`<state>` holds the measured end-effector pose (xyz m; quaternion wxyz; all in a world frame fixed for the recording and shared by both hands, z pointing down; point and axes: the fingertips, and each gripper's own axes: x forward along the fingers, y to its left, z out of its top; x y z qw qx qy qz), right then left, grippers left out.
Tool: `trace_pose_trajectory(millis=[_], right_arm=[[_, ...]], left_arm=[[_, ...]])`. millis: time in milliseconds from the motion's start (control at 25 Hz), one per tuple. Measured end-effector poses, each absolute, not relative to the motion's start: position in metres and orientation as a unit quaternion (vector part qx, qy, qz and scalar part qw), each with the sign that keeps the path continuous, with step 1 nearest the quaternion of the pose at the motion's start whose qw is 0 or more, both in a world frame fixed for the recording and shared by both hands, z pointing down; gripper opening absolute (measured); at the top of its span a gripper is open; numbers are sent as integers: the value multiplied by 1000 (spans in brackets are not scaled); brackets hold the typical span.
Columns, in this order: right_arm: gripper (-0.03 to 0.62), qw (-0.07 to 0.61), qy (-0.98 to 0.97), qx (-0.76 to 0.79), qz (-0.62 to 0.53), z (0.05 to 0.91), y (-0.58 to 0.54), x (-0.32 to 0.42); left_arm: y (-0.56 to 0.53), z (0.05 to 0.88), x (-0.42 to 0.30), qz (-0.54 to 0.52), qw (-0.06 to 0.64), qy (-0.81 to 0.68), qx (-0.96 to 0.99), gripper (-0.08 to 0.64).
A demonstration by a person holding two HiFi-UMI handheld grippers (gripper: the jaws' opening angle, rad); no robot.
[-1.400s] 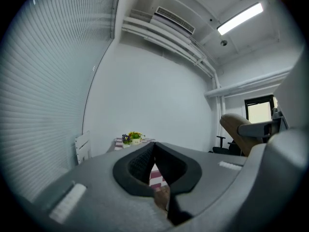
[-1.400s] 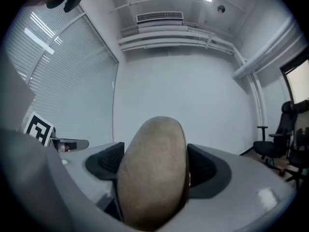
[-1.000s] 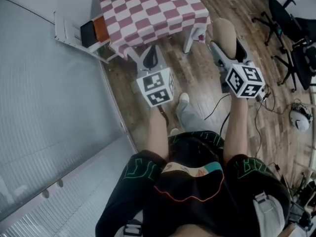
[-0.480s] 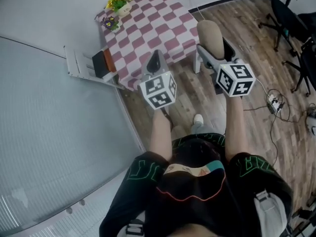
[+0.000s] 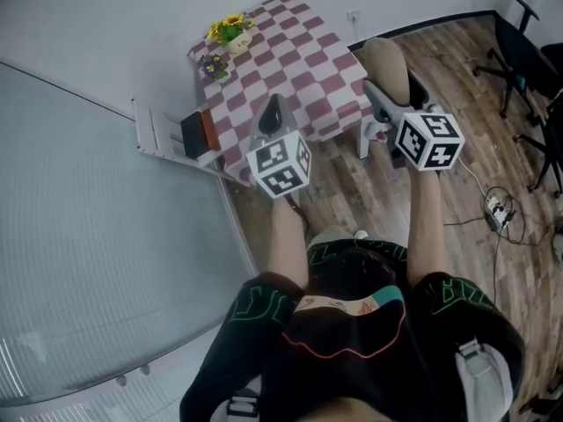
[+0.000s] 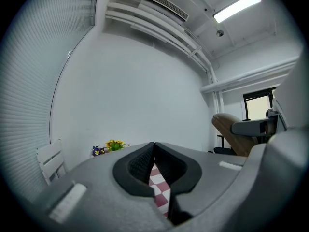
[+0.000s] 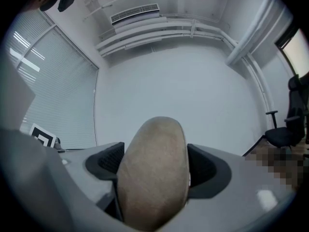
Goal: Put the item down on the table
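The item (image 7: 154,175), a smooth tan oval lump, sits upright between the jaws of our right tool (image 5: 398,102). The jaws are spread wide to take its girth and press on both of its flanks, so it is firmly held and well off any support. From the head view it hangs at about one o'clock from us, over the near right corner of the surface (image 5: 290,51). How high above the checked cloth it rides we cannot tell. We judge the step in hand to be the carry toward the surface, with the set-down itself not yet begun. The next move calls for bringing the item forward toward twelve o'clock until it is plainly over the cloth. Then we lower it until its underside rests there, and only then part the jaws, since a rounded lump like this may roll if let go early. A spot toward the middle seems safest, clear of the flowers (image 5: 230,29) at the far eleven o'clock corner. Our left tool (image 5: 274,117) points at twelve o'clock toward the near edge of the surface, its jaws drawn together to a thin slit with nothing in them. Both forearms reach forward side by side, the right a little farther out, above the wooden floor (image 5: 369,192).
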<state>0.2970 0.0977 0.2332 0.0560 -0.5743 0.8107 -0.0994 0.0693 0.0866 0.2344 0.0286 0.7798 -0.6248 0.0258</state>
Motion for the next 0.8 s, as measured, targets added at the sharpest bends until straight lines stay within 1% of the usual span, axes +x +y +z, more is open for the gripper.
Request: trace_pose_trajectory(millis=[160,520,680,800], right_arm=[[410,61,810,-573,-109,237,81,296],[410,50,819,-560,-119,252,28,268],[410,33,820,-558,-125,266,2,248],[410,12,820,-555,-138,284,-19,237]], left_arm=[[76,232,56,29,23,-635,771,11],[34,254,23,32,43,-652,756,9],[9,270,3,32,57,-655,753,10],[-13,294,-2,44,81,-652,753,9]])
